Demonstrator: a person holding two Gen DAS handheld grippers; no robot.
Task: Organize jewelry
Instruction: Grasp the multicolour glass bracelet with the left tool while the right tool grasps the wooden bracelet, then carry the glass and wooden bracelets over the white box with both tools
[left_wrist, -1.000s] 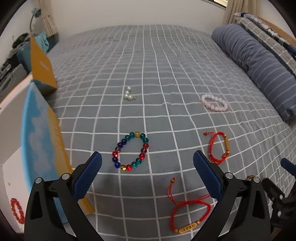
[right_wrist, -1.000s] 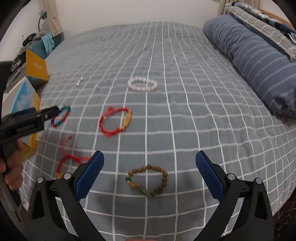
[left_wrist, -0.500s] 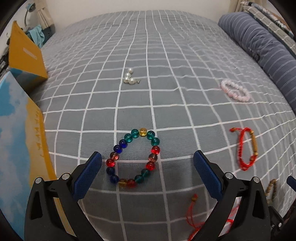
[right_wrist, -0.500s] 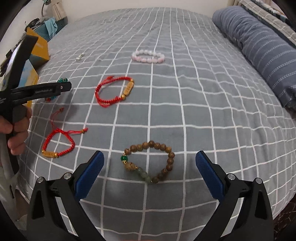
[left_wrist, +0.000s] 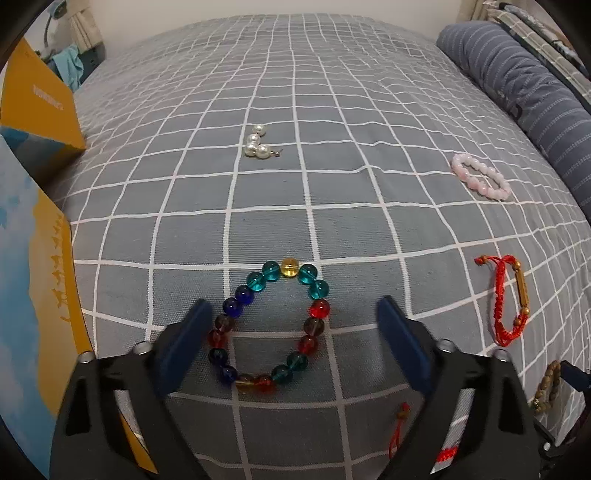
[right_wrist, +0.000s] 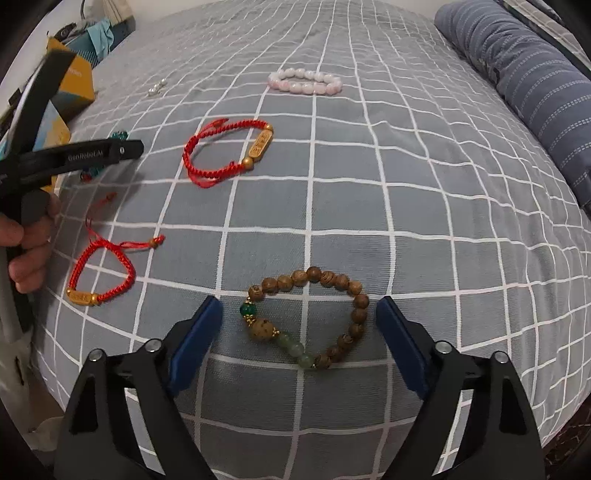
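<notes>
A bracelet of coloured glass beads (left_wrist: 319, 308) lies flat on the grey checked bed. My left gripper (left_wrist: 293, 308) hangs low over it. Its jaws are closing with the ring between the blue pads, and the left pad sits just beside the beads without pressing them. A brown wooden bead bracelet (right_wrist: 360, 301) with green beads lies between the pads of my right gripper (right_wrist: 299, 306). Its jaws are closing too, and gaps show on both sides. The right wrist view also catches the left gripper's arm (right_wrist: 74, 158), held by a hand (right_wrist: 26, 240).
Also on the bed are pearl earrings (left_wrist: 256, 144), a pink bead bracelet (left_wrist: 480, 177) and two red cord bracelets (right_wrist: 229, 151) (right_wrist: 99, 273). An orange and blue box (left_wrist: 37, 103) stands at the left edge. A striped pillow (left_wrist: 517, 92) lies far right.
Both grippers have sunk toward the bed, so each bracelet now lies between its pads. Both pairs of jaws have narrowed since half a second ago.
</notes>
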